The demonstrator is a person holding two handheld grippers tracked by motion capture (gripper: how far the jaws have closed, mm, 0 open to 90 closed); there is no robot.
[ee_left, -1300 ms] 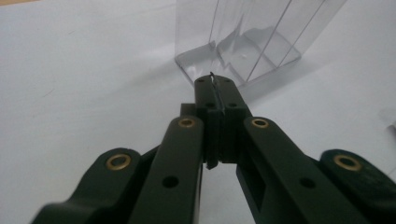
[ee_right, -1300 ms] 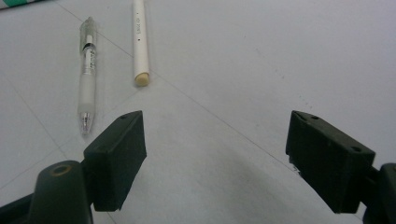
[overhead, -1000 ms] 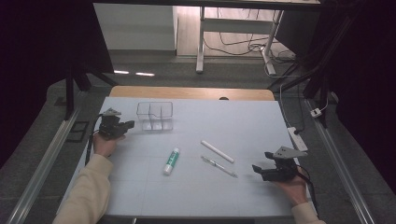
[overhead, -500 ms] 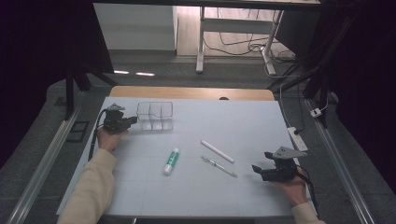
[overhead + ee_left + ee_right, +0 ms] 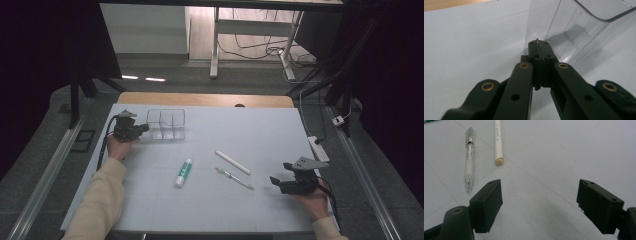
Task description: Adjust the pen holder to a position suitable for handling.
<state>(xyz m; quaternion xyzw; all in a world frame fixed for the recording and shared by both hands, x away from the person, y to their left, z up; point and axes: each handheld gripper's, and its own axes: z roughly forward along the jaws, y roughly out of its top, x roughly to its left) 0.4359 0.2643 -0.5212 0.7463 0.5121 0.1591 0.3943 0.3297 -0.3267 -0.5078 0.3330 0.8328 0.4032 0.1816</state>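
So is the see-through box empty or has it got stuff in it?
Empty. The clear box shows bare compartments, and the left gripper view looks through its wall to nothing inside.

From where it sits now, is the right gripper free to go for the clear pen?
Probably yes. The right gripper has its jaws open with nothing between them, and the clear pen lies on bare table just ahead and to one side, beside the white stick, not touching it.
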